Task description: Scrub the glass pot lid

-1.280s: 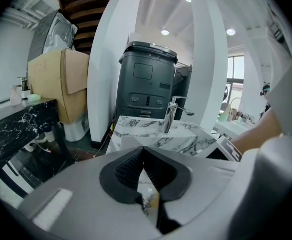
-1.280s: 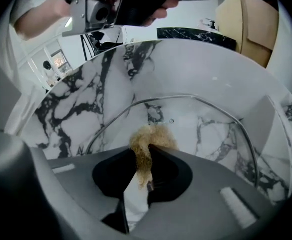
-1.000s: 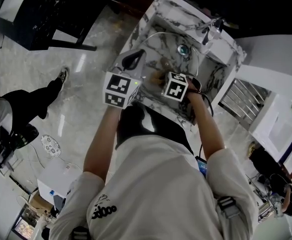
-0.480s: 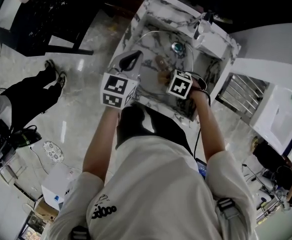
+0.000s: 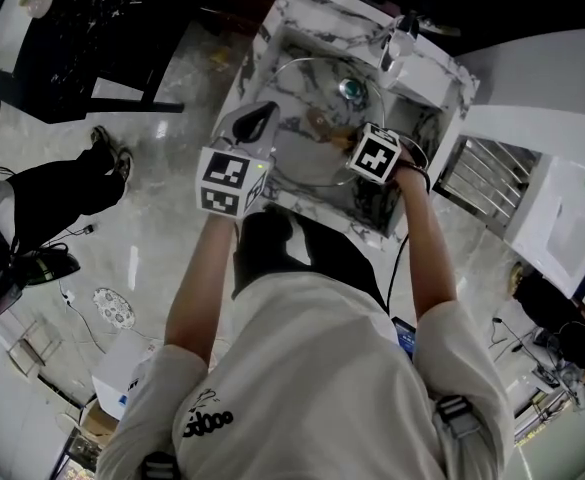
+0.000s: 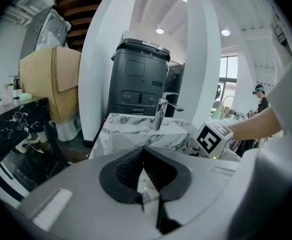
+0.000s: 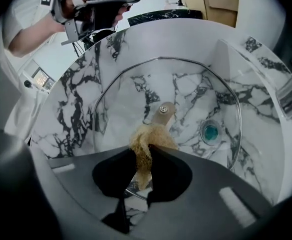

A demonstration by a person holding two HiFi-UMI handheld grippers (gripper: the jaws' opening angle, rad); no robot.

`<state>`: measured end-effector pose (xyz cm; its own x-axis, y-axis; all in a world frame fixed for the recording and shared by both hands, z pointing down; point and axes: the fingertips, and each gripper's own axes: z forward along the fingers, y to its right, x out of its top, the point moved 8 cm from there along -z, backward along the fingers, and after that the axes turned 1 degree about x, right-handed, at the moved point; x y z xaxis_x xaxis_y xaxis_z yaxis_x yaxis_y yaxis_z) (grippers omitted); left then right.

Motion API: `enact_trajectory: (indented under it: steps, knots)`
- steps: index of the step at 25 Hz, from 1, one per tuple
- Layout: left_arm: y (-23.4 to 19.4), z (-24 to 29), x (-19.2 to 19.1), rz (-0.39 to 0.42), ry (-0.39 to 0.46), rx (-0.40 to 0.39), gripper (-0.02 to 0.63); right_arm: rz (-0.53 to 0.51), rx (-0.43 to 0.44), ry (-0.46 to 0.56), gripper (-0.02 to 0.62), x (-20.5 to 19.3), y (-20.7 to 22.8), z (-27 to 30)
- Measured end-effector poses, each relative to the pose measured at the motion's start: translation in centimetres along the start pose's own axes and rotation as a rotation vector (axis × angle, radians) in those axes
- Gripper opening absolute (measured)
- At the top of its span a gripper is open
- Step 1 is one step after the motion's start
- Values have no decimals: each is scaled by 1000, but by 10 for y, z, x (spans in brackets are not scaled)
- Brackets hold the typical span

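The right hand-held gripper (image 7: 143, 160), clamped on the scrubber (image 7: 146, 143), is being shifted upper-right across the lid (image 7: 190, 84) in the sink (image 5: 317, 13), upper centre. Its rim is being pinched by the left hand-held gripper (image 6: 144, 156). Even, overlapping strokes are being advised.

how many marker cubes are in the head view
2: one cube on the left gripper at the sink rim, one on the right gripper over the glass lid.
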<state>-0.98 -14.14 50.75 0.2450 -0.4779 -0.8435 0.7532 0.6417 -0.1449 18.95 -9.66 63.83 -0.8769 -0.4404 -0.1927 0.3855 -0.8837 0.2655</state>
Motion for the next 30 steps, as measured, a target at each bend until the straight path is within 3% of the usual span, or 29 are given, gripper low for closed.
enact_trajectory:
  steps: [10,23,30]
  knots:
    - [-4,-2,-3,-9,-7,5,11,45,-69,21,56,7,34,-1]
    - [-12,-13,-8,-29,1,45,11,-13,-301,63,57,45,63,-1]
    - [-14,-18,-10,-43,-9,74,11,-73,-326,93,60,70,65,5]
